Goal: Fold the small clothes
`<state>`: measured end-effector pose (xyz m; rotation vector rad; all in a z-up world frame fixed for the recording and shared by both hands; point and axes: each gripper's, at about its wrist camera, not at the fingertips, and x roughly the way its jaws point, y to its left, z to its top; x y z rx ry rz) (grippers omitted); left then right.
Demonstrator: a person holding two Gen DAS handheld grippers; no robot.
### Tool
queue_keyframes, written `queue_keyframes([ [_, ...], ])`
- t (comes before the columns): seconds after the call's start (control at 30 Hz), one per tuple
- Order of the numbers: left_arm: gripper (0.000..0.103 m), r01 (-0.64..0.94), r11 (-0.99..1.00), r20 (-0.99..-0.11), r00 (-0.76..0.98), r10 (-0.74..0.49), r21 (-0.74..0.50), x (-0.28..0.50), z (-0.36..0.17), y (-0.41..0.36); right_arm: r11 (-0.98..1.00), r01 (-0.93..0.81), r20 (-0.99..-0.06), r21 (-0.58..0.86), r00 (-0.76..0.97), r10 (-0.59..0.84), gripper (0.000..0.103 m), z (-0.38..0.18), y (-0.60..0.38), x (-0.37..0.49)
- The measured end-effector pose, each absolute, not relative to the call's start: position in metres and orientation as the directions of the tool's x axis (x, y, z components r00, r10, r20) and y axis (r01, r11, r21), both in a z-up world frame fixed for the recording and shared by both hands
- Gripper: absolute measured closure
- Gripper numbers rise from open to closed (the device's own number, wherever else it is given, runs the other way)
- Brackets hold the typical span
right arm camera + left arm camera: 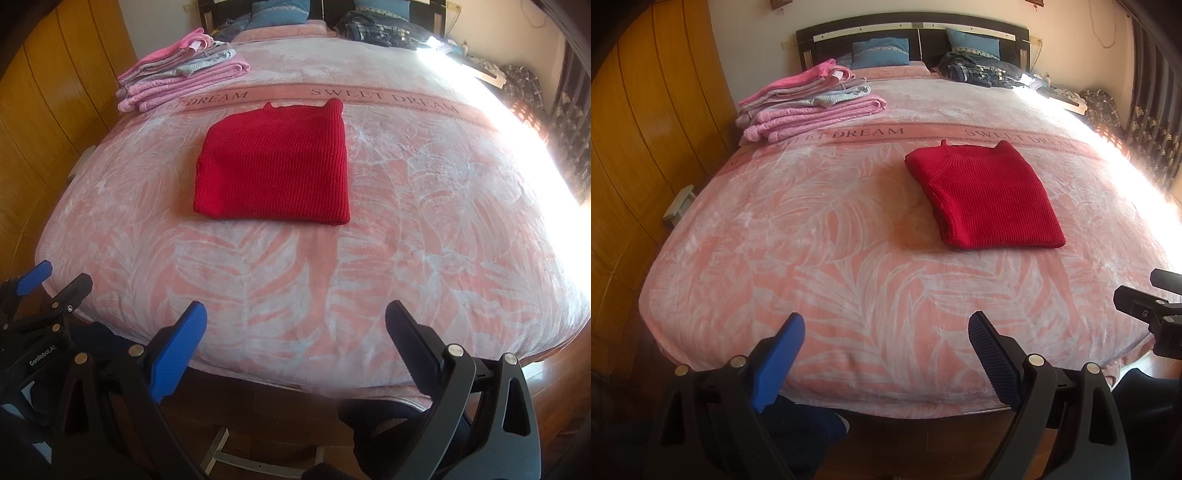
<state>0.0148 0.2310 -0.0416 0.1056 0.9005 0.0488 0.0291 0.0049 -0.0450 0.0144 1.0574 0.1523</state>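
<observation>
Red knit sweater (pixel 273 162) lies folded into a rough square on the pink leaf-print blanket (pixel 820 266), approx mid-bed, just this side of the "SWEET DREAM" band; two small corners of fabric stick up along its far edge. Nothing touches it. Left gripper (pixel 886 325) hangs above the near edge of the bed, jaws spread wide, nothing between them, well apart from the sweater. Right gripper (pixel 295 314) same: jaws wide apart, empty, over the near edge w/ the sweater ahead and slightly left of centre in its view. Each gripper shows in the other's cam at the frame edge, so they sit side by side. Stack of folded pink and grey clothes (pixel 809 99) at the far left corner of the bed, near the wooden wardrobe (pixel 635 129). By the dark headboard (pixel 912 33): blue pillows (pixel 881 51) and a dark patterned heap (pixel 979 70), prob. more clothes but too small to tell. Strong sunlight washes out the bed's right side.
</observation>
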Motion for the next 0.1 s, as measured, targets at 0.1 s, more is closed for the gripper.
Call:
queue_keyframes([
  [0.1,0.012,0.003,0.993,-0.778,0.622,0.088,0.114,0.0149,-0.0415,0.2310,0.990,-0.115,-0.865,0.085,0.485,0.130,0.006,-0.0445,0.0038,0.0287],
])
